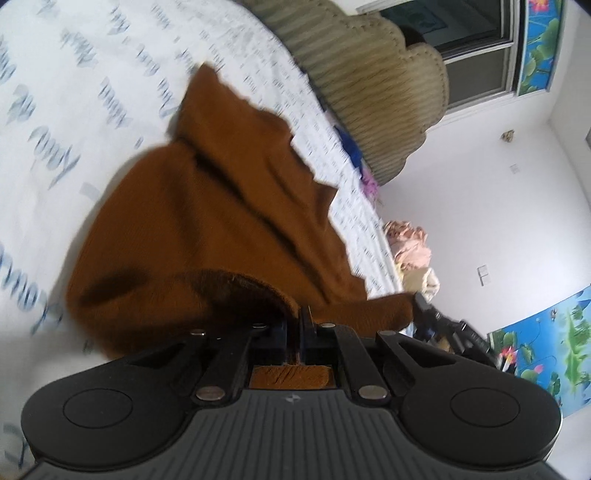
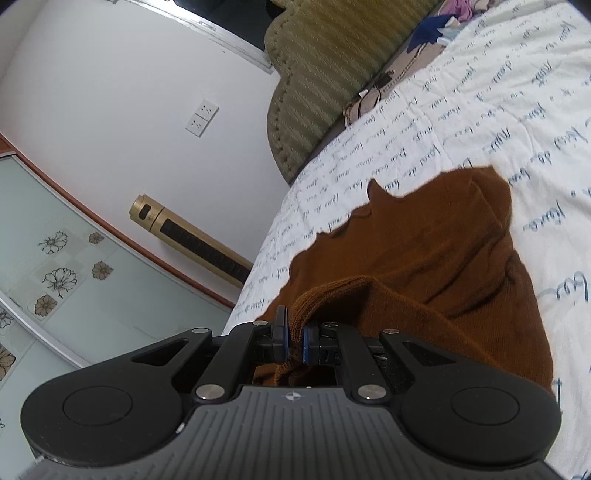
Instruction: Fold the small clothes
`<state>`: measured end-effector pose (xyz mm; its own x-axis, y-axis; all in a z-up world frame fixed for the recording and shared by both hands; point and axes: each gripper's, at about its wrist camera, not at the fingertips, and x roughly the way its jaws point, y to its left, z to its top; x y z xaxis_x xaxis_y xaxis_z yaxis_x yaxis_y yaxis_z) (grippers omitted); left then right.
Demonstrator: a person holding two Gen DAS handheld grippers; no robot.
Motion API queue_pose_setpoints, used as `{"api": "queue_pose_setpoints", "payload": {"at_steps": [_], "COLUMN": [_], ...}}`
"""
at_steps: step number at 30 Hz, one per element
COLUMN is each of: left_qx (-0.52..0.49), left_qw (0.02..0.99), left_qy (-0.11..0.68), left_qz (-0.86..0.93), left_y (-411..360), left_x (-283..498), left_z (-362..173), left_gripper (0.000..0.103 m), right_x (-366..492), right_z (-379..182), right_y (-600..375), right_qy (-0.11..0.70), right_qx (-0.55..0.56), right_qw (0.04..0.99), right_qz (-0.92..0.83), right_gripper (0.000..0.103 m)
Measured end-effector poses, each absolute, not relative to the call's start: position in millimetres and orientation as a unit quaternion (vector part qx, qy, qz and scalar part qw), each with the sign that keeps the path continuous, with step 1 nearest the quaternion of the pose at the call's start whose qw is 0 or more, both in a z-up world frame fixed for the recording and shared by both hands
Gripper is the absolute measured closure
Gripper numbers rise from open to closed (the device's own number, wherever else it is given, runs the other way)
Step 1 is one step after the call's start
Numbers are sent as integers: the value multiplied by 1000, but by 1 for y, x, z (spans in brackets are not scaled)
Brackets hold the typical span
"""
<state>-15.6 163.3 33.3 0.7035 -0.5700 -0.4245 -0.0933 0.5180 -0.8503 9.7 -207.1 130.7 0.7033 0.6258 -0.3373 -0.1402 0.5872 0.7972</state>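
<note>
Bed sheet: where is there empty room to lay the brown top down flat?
The bed sheet lies bare between the brown top and the headboard; another bare stretch flanks the top in the left wrist view. It is crowded along the headboard, where small clothes are piled. Both the left gripper and right gripper pinch the top.

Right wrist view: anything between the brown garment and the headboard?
Only bare printed sheet separates the brown garment from the headboard in the right wrist view.
</note>
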Motion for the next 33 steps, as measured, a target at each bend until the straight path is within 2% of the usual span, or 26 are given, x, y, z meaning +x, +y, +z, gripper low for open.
{"api": "queue_pose_setpoints", "payload": {"at_steps": [8,16,23,33], "left_qx": [-455,-423,-396,-350], "left_qw": [821,848,863,866], "left_qy": [319,304,305,356], "left_qz": [-133,-96,-71,-23], "left_y": [178,186,181,159], "left_x": [44,133,199,281], "left_z": [65,83,78,40], "left_gripper": [98,98,98,98], "right_x": [39,90,135,199], "right_z": [142,129,108,63], "right_y": [-222,-237,-251,-258], "right_qy": [279,264,261,302], "right_qx": [410,446,471,467], "right_qw": [843,838,833,830], "right_qz": [206,171,124,38], "right_gripper": [90,90,90,90]}}
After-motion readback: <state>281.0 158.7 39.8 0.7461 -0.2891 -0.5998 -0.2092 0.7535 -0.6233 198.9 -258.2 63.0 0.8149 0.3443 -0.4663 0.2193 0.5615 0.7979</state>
